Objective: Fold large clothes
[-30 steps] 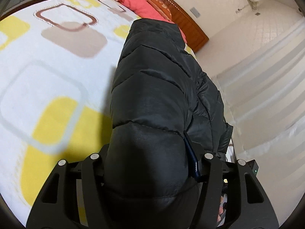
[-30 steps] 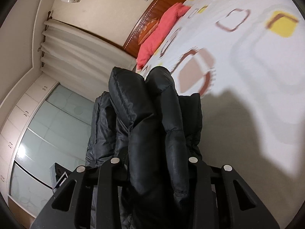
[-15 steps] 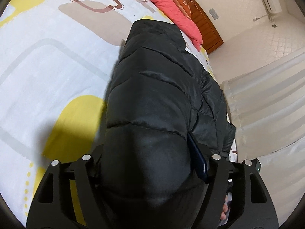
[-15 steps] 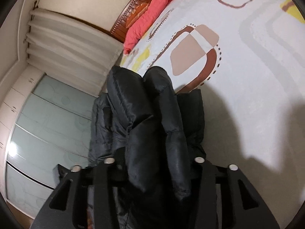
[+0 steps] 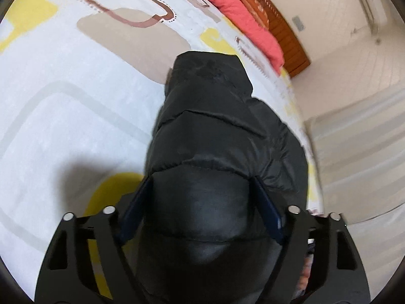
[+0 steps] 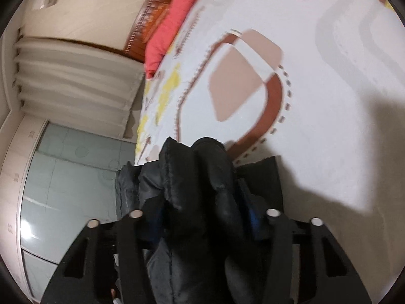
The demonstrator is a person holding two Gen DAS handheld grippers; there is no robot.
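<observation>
A black puffer jacket (image 5: 215, 126) hangs from both grippers just above the bed's patterned spread (image 5: 76, 101). In the left wrist view its puffy edge fills my left gripper (image 5: 202, 197). The blue pads (image 5: 268, 207) still touch it on both sides while the jaws are opening. In the right wrist view a bunched fold of the jacket (image 6: 197, 177) stands between the fingers of my right gripper (image 6: 202, 202). Those jaws are closing on the fold. The rest of the jacket sags below, partly over the spread (image 6: 329, 101).
A red pillow (image 5: 243, 25) lies against the wooden headboard (image 5: 278, 30) at the far end of the bed. Pale curtains (image 6: 76, 81) and a wardrobe with glass doors (image 6: 71, 190) stand beside the bed. The spread stretches wide to the left of the jacket.
Both grippers have sunk toward the bed with the jacket. The left jaws have widened, so both blue pads now show. The jacket fold in the right gripper sits lower in view.
</observation>
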